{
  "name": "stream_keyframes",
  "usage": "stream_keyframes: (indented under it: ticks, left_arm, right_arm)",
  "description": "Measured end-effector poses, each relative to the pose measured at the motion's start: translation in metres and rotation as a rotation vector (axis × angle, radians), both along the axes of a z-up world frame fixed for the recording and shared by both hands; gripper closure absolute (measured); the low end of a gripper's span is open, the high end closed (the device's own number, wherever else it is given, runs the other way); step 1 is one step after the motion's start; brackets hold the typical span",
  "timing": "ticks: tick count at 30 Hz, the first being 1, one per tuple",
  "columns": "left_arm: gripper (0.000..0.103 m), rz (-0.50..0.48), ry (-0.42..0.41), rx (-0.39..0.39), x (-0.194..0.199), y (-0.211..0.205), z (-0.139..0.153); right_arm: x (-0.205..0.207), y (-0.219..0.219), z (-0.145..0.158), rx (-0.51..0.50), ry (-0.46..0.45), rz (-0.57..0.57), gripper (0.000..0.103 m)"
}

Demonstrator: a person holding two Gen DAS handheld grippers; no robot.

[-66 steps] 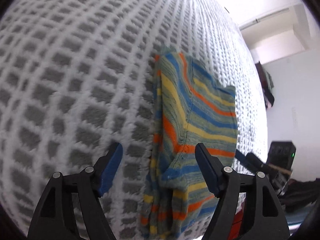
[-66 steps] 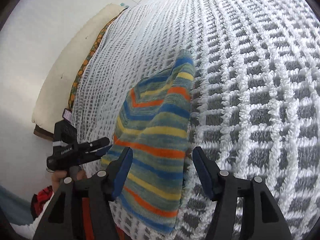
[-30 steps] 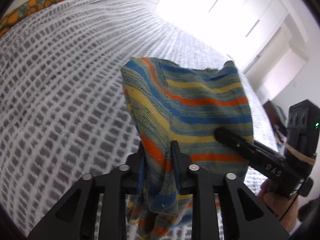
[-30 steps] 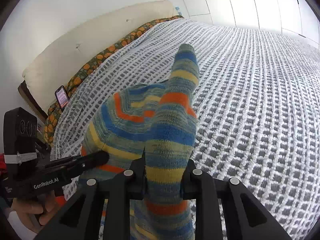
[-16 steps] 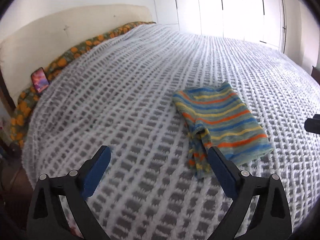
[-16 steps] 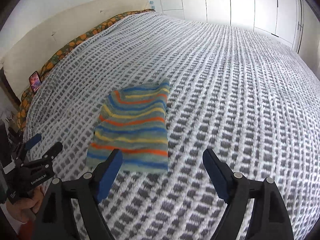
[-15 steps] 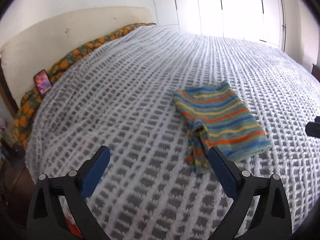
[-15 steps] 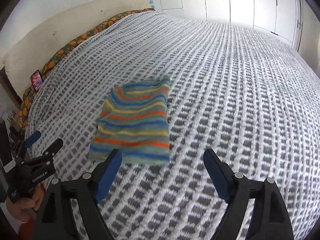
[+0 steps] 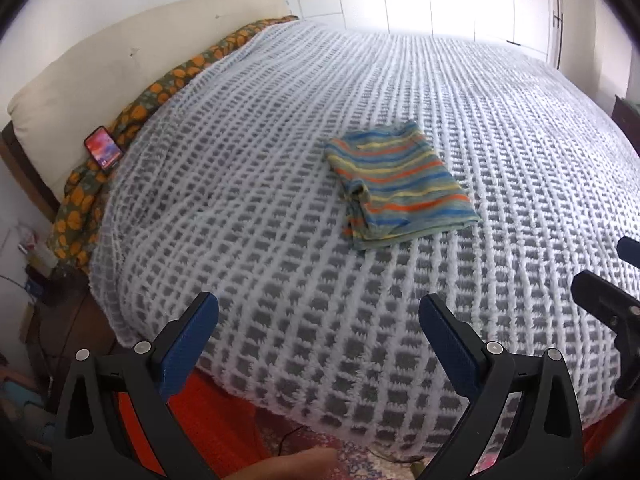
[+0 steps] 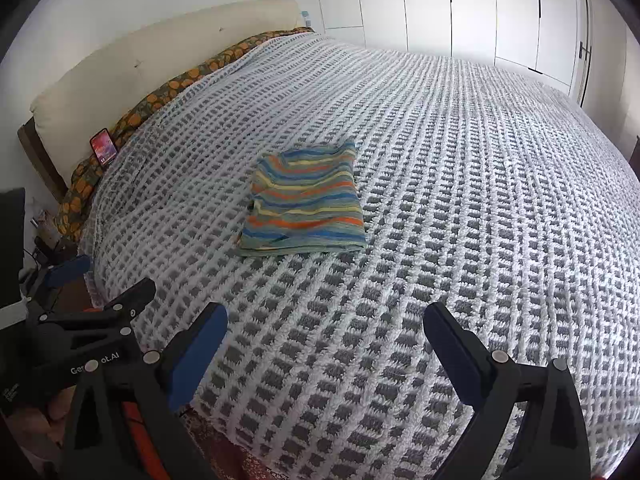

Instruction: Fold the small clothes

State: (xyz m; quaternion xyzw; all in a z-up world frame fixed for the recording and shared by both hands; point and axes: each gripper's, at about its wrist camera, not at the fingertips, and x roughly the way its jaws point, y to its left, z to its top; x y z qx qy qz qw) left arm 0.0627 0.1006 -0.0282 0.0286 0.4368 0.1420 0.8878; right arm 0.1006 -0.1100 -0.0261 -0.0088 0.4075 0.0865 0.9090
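A small striped garment (image 9: 396,186) in blue, orange, yellow and green lies folded flat on the grey-and-white checked bedspread (image 9: 280,128). It also shows in the right wrist view (image 10: 305,203). My left gripper (image 9: 318,320) is open and empty, held back near the bed's front edge, well short of the garment. My right gripper (image 10: 326,334) is open and empty, also back near the front edge. The left gripper shows at the lower left of the right wrist view (image 10: 92,300).
A cream headboard (image 9: 120,64) runs along the left. An orange-patterned cloth (image 9: 132,120) lies beside it, with a phone (image 9: 103,153) on it. White wardrobe doors (image 10: 460,12) stand behind the bed. A red rug (image 9: 224,420) lies on the floor below the bed's edge.
Both grippers let go of the garment, opened, and drew back from it. The garment now lies folded on the bed, farther from both cameras.
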Motion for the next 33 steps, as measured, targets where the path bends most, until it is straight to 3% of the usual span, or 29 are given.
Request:
stream_keyframes:
  ticks: [13,23,33]
  left_arm:
    - [0.002,0.008,0.014,-0.05,-0.01,0.003,0.014]
    - [0.002,-0.005,0.03,-0.112,-0.009,0.005,0.016]
    - [0.002,-0.018,0.075,-0.144,-0.013,0.005,0.032]
  right_arm:
    - [-0.019,0.022,0.011,-0.07,-0.009,0.002,0.005]
    - [-0.022,0.029,0.022,-0.062,-0.028,0.021,0.005]
    - [-0.019,0.035,0.031,-0.045,0.042,0.06,0.005]
